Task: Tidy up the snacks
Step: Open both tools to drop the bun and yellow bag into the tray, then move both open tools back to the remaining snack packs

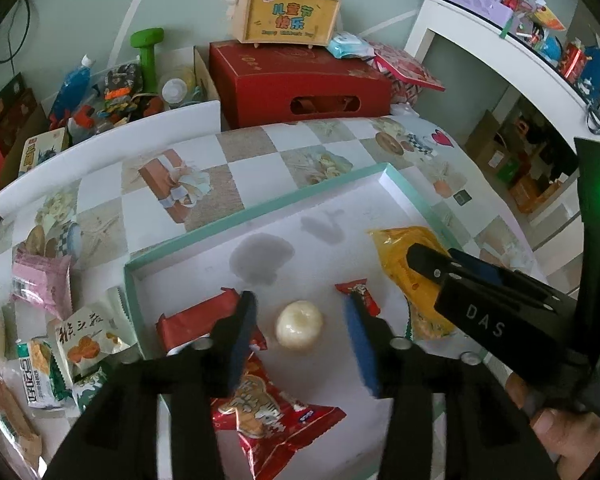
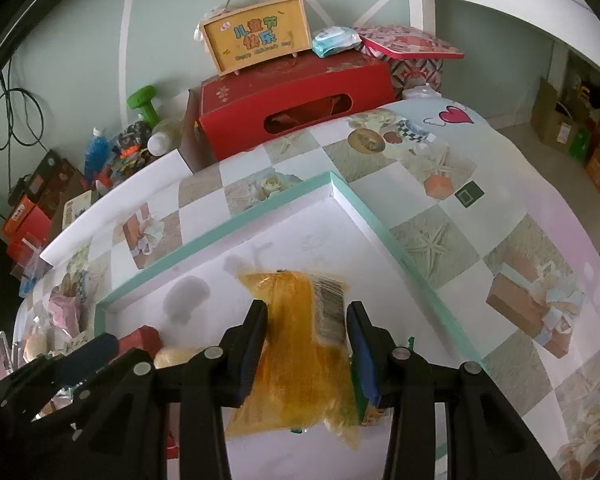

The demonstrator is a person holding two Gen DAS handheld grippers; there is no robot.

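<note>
Between right gripper point(image 2: 306, 344) jaws, yellow packet point(image 2: 300, 344), lengthwise, barcode end forward

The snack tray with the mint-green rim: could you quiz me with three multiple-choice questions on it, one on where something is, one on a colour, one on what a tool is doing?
1. Where does the round white bun lie?
A. Inside the tray
B. On the red box
C. On the white shelf

2. What colour is the packet between the right tool's fingers?
A. Pink
B. Yellow
C. Blue

3. How is the left tool set?
A. Shut on the bun
B. Shut on a red packet
C. Open, fingers either side of the bun

Answers:
1 A, it rests on the tray's white floor.
2 B, the wrapper is yellow.
3 C, gaps show on both sides of the bun.
</note>
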